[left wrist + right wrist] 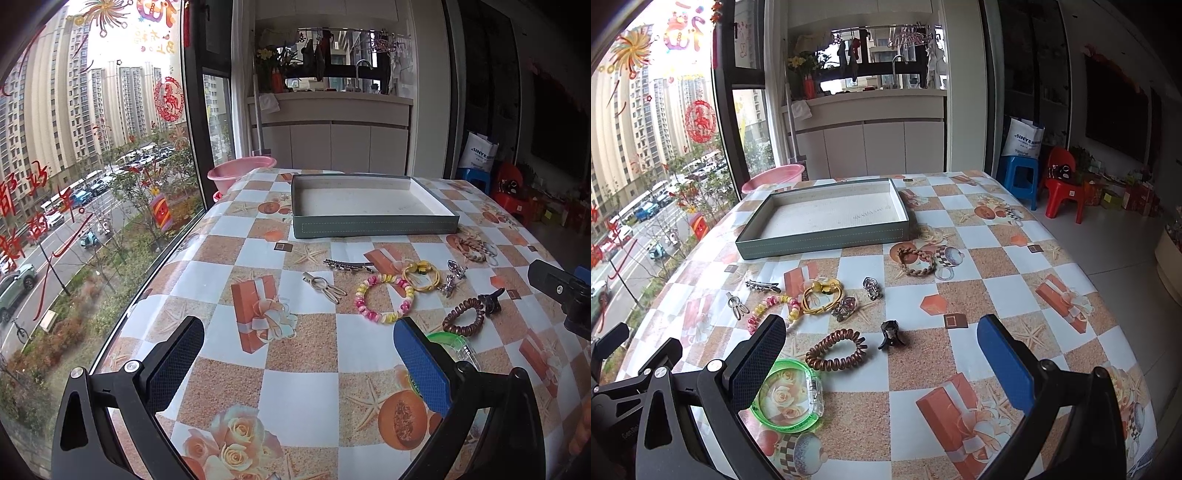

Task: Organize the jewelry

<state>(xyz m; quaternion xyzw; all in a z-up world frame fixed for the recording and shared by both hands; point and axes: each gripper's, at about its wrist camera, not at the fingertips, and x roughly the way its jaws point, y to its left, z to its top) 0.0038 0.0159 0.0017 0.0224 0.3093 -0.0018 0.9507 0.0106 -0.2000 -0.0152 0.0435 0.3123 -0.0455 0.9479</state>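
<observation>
Both tools hover with fingers spread wide, holding nothing: the left tool (297, 356) over bare checkered counter (303, 391), the right tool (881, 356) above a brown spiral hair tie (836, 349) and green translucent bangle (788, 397). Beyond lie a pastel beaded bracelet (384, 298) and an empty grey-green shallow cardboard tray (827, 218)

A white shopping bag (1022, 138) behind the blue stool (1019, 177) showed blue letters "SINYE", the rest unreadable.

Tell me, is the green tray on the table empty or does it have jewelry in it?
Empty. The tray shows only its bare pale floor in both views.
</observation>
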